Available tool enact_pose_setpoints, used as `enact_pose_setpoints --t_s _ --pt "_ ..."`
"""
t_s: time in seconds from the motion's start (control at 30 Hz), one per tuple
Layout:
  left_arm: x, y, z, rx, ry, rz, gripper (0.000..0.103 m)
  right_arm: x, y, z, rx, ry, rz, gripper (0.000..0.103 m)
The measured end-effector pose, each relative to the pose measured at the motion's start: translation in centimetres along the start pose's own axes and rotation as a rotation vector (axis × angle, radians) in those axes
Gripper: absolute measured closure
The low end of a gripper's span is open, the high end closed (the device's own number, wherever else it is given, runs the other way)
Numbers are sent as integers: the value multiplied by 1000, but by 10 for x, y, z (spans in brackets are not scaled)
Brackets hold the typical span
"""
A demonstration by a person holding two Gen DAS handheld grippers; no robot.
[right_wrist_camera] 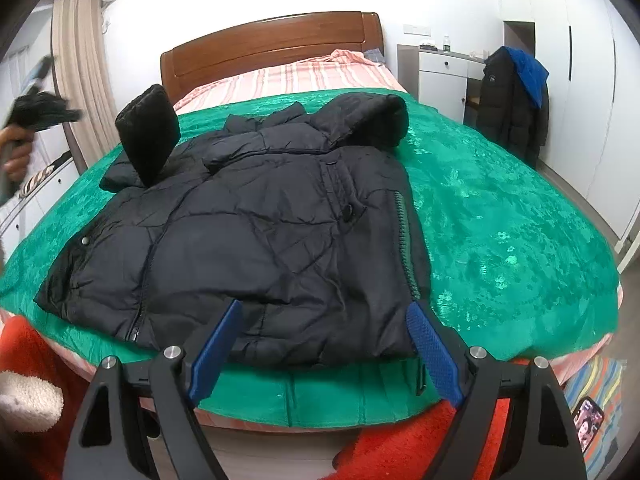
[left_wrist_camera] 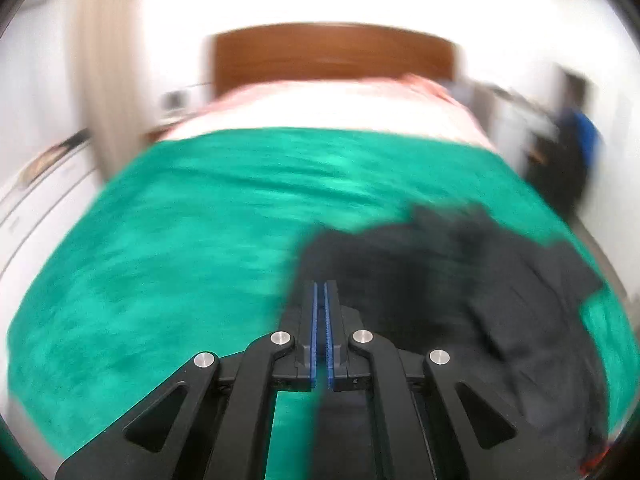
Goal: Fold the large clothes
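While the left wrist view is smeared with blur, the left gripper (left_wrist_camera: pixel 320 292) shows at six o'clock with its blue-lined fingers pressed together; whether any fabric is caught between them cannot be told. Behind its tips and off toward four o'clock lies the black padded jacket (left_wrist_camera: pixel 460 280), on the green bedspread (left_wrist_camera: pixel 180 240).

From the right wrist view, at nine o'clock, a person's hand (right_wrist_camera: pixel 16 156) holds the left gripper (right_wrist_camera: pixel 40 114) up beside the beige curtain (right_wrist_camera: pixel 80 72), well apart from the bed. Toward the centre, the jacket (right_wrist_camera: pixel 248 240) lies flat on the green bedspread (right_wrist_camera: pixel 500 220), zipper and snap button facing up, its hem toward the near edge of the bed. One cuff or sleeve end (right_wrist_camera: pixel 148 132) stands upright at ten o'clock, and the hood (right_wrist_camera: pixel 368 120) lies toward one o'clock. At six o'clock the right gripper (right_wrist_camera: pixel 324 324) hangs with fingers spread wide, empty, just over the jacket's hem. At two o'clock a second dark coat (right_wrist_camera: pixel 508 104) hangs by the white cabinet (right_wrist_camera: pixel 440 76).
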State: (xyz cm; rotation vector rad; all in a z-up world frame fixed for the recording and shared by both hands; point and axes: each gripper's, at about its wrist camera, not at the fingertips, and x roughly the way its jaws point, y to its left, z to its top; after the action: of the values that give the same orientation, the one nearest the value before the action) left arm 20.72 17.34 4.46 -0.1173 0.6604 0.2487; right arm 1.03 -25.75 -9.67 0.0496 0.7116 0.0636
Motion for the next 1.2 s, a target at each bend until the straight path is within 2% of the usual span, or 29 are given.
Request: enact_pose_setpoints --t_s 0.1,0.17,0.23,0.27,0.3,0.33,0.4,0.43,0.47,0.63,0.7,0.77,0.83,0.9,0.93,0.97,1.0,1.03,1.07,1.13,1.2 --pt "1 93 -7 -190 26 139 101 1 6 1 -18 0 2 19" --pt "9 140 -25 -267 67 224 101 1 9 0 -32 -1 7 19" --pt "16 159 -48 -257 118 281 99 2 13 -1 -46 3 7 19" --pt "22 156 -57 -233 146 279 98 2 15 -1 -53 6 7 19" --pt "26 147 -66 -191 170 259 87 3 16 -1 -56 9 7 19" --pt "28 129 -73 -125 183 237 78 4 16 -1 -58 12 5 19" --pt "34 82 -80 27 170 200 22 6 17 -1 -59 20 4 19" --pt "31 51 -85 122 138 175 15 7 18 -1 -60 23 4 19" --pt "26 19 -92 219 109 141 11 7 19 -2 -64 24 3 19" --pt "39 -145 -118 668 49 -26 11 6 19 -3 -65 24 5 19" --pt "49 -203 -128 811 19 -73 7 7 16 -3 -55 27 9 19" --pt "64 -247 -132 891 -1 -88 4 6 13 -3 -44 28 13 19" --pt "85 -277 -130 903 14 -84 1 6 10 -3 -34 26 19 19" --pt "120 -298 -125 885 63 -43 0 5 6 -3 -22 26 25 19" --pt "137 -302 -120 859 107 -29 0 5 5 -3 -17 26 28 19" --pt "151 -302 -115 821 139 -31 6 5 3 -3 -11 26 30 19" --pt "157 -299 -109 785 150 -46 46 5 1 -3 -6 26 33 19" --pt "163 -292 -102 729 186 -80 74 4 0 -3 -1 25 34 19" --pt "164 -281 -93 672 209 -80 92 4 -1 -3 3 23 35 19" --pt "155 -248 -77 543 195 -151 94 4 -2 -2 10 22 36 19" --pt "139 -213 -55 430 169 -183 95 7 -3 -1 16 29 35 19"
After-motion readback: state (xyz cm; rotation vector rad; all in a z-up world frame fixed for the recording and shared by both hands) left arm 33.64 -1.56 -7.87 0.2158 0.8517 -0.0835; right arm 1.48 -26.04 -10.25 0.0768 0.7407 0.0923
